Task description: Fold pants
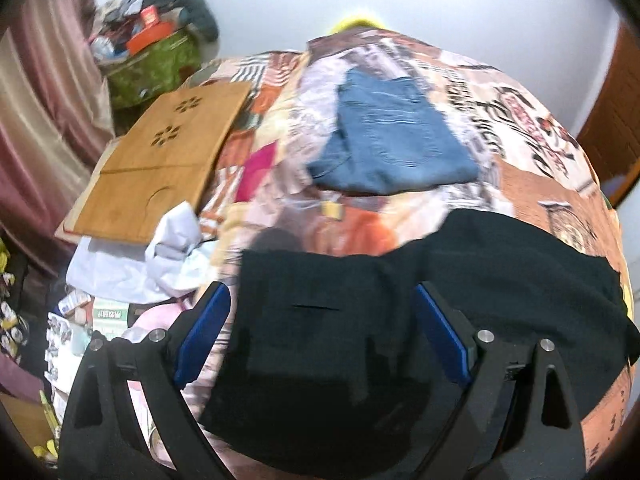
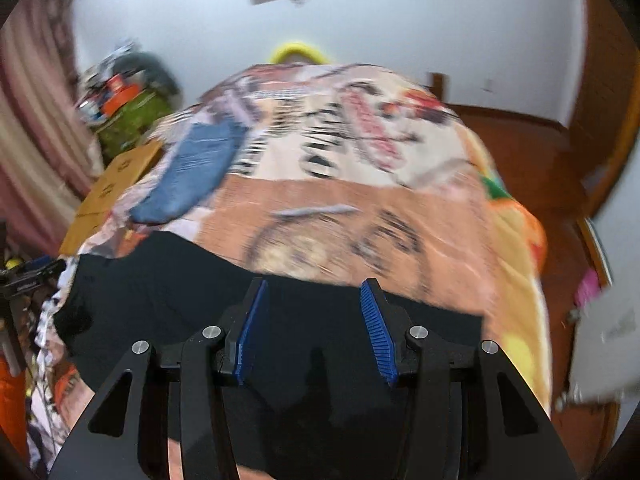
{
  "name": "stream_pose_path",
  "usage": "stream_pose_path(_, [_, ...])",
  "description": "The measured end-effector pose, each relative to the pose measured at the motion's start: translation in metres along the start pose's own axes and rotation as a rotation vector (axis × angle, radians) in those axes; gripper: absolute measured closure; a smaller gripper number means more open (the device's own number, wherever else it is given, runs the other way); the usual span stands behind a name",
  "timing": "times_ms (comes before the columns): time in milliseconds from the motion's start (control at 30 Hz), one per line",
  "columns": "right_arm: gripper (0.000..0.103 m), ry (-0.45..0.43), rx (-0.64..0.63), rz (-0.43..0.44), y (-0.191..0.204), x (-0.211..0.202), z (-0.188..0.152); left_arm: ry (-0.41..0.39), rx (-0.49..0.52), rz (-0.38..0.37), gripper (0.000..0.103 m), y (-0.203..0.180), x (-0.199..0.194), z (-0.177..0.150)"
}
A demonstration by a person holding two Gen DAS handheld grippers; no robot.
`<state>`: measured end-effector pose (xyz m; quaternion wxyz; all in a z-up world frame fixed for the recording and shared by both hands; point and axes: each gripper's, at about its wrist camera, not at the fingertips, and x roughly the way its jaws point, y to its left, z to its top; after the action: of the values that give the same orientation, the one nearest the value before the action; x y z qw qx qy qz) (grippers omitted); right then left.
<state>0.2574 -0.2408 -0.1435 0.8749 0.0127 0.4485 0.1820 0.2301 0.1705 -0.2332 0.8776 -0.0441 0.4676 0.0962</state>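
Note:
Black pants (image 1: 480,264) lie spread across the near edge of a bed covered by a patterned blanket (image 1: 540,184). My left gripper (image 1: 320,292) hovers over their left part, blue pads wide apart, nothing pinched. In the right wrist view the same black pants (image 2: 160,292) fill the lower half. My right gripper (image 2: 314,284) stands open above them, its pads clear of the cloth. A folded pair of blue jeans (image 1: 392,140) rests farther back on the blanket, and the jeans (image 2: 196,168) sit at the left in the right wrist view. Both views are motion-blurred.
A wooden lap tray (image 1: 160,160) lies at the bed's left side, with crumpled white cloth (image 1: 160,256) and clutter below it. A green bag piled with things (image 1: 156,60) stands by a pink curtain (image 1: 40,100). A brown wooden door (image 2: 520,160) is on the right.

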Motion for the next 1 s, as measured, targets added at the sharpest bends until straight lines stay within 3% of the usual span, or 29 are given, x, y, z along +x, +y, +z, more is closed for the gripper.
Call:
stream_pose_path(100, [0.058,0.027,-0.076,0.047,0.036,0.028,0.016,0.028,-0.036,0.004,0.010,0.027,0.015,-0.001])
stream_pose_path(267, [0.056,0.095,-0.226,0.122,0.100,0.084,0.034,0.109,-0.072,-0.050,0.028,0.052,0.046,-0.008])
stream_pose_path(467, [0.055,0.193,-0.345,0.189,0.159,0.143,0.046,0.164,-0.072,-0.141,0.042,0.051,0.073,-0.010])
stream_pose_path(700, [0.055,0.334,-0.401,0.237,0.195,0.204,0.049,0.151,0.021,-0.121,0.045,0.029,0.092,-0.011])
stream_pose_path(867, [0.056,0.393,-0.394,0.251,0.201,0.226,0.048,0.124,0.049,-0.091,0.056,0.026,0.092,-0.013])
stream_pose_path(900, [0.058,0.392,-0.391,0.258,0.201,0.226,0.049,0.116,0.050,-0.089,0.057,0.027,0.090,-0.013])
stream_pose_path(967, [0.089,0.402,-0.391,0.267,0.203,0.228,0.048,0.104,0.050,-0.082,0.061,0.028,0.089,-0.012])
stream_pose_path(1000, [0.090,0.404,-0.389,0.272,0.204,0.228,0.048,0.100,0.050,-0.077,0.062,0.028,0.088,-0.011])
